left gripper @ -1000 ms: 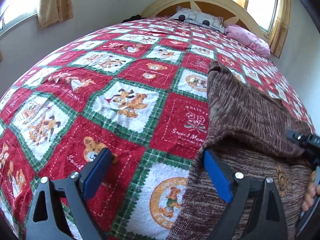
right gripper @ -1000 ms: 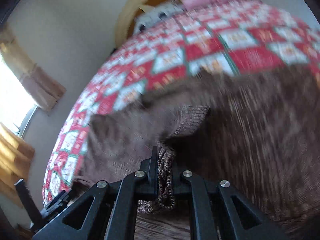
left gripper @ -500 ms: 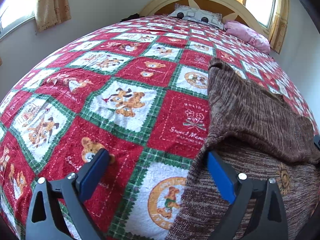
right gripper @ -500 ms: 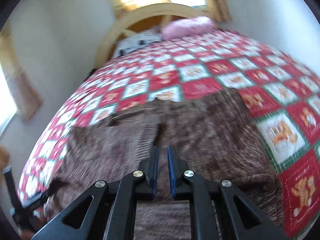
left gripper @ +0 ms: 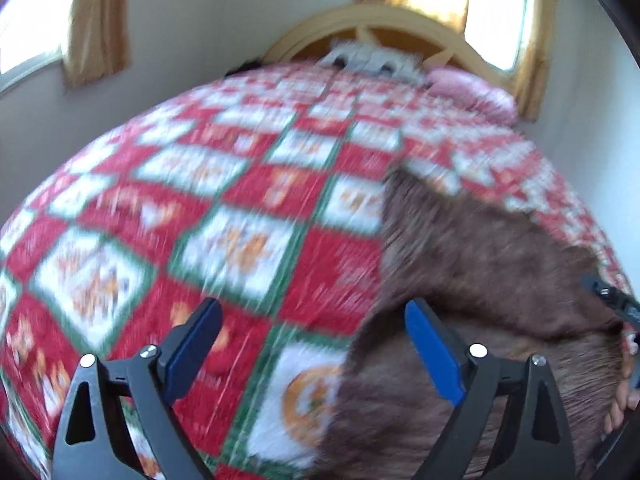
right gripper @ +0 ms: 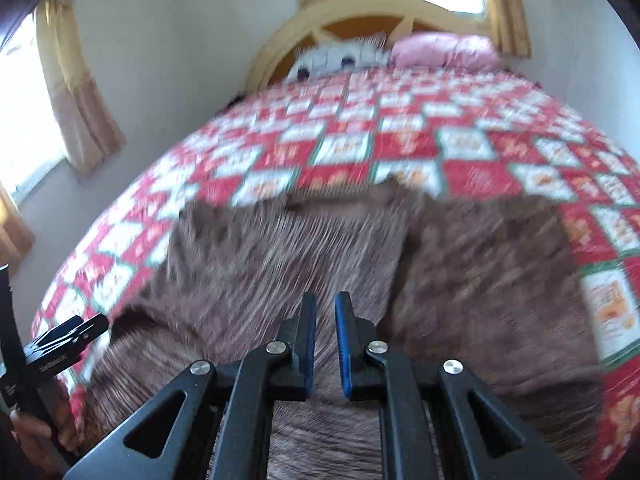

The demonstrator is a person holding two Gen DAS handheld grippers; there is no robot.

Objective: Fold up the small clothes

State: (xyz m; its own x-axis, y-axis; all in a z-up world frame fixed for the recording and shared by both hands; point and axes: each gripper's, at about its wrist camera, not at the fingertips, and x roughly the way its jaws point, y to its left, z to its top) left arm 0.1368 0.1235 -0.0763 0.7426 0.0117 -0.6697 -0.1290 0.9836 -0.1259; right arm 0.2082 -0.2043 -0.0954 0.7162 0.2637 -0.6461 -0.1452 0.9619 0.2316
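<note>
The brown knitted garment (right gripper: 460,264) is found spread on the red-and-white patchwork quilt (left gripper: 224,216), lower centre. The right gripper (right gripper: 325,344), earlier clamped on a knitted edge, is now narrow and empty. The left gripper (left gripper: 312,344) remains wide, holding nothing.

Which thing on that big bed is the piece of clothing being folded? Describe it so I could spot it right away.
Start with the bed's red, white and green patchwork quilt, which runs up to a curved wooden headboard. At the near end, just beyond the right gripper, lies a brown knit sweater. It is the only plain, dark, fuzzy thing on the bright squares, far from the pink pillow.
</note>
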